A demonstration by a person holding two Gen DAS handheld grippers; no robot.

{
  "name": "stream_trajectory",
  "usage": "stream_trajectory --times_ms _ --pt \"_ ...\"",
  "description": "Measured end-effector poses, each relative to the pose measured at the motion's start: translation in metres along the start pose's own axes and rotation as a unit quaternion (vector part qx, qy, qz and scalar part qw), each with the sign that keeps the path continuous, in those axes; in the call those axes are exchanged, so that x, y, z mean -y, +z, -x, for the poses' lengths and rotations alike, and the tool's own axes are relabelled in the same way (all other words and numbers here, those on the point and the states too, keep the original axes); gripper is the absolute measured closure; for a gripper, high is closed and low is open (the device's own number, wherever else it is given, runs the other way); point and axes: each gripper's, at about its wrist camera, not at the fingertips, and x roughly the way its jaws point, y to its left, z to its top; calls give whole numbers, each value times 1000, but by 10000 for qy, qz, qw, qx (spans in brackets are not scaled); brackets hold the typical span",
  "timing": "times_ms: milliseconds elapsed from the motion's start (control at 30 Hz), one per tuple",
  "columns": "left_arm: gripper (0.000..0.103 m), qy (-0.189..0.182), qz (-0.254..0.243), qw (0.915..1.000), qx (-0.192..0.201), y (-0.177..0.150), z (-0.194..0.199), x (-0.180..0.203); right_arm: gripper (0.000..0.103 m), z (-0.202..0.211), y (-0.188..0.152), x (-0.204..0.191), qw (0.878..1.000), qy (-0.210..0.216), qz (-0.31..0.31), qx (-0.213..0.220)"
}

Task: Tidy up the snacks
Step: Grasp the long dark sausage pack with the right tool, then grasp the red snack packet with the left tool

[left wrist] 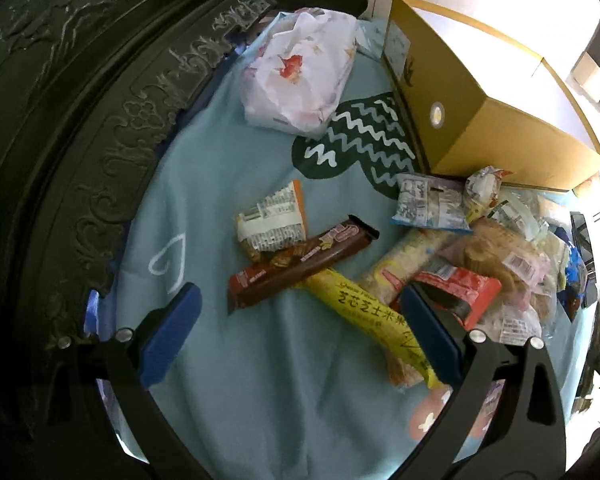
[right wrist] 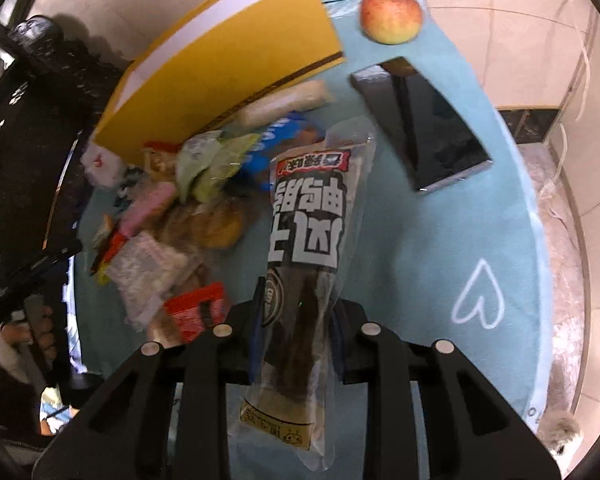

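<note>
Snack packet (right wrist: pixel 300 240) in right tongs (right wrist: pixel 296 320)

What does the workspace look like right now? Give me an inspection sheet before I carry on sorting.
Surface: light blue cloth with heart and wave prints, wrinkled.
Job's things: yellow box, open and white inside; snack pile beside it; brown bar lying across yellow stick pack; long dark snack pack.
Clutter: apple; black phone-like slab; white floral bag.
Grippers: left gripper open, empty, above the loose snacks; right gripper shut on the long dark snack pack.
Cables: nothing seen.
Surroundings: dark carved furniture; pale tiled floor.
</note>
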Motion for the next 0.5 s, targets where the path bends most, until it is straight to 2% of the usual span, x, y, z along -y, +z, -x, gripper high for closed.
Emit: stream_trajectory --times_ms 167,267,333,400,500 --pt "2 -217 64 9997 -93 0 0 10 76 -2 4 -15 9997 176 162 -86" --pt "2 -519 1 9986 -113 0 3 24 76 -11 10 -22 9993 243 257 -150" --pt "2 -604 -331 9976 -21 -2 7 36 76 -13 12 -25 9989 314 289 -186" --pt "2 -604 -989 9932 60 -7 9 56 75 -16 14 -28 9987 319 335 -198" --pt "2 -624 -1535 9862 -36 -16 3 74 75 -15 15 -26 9987 341 328 -201"
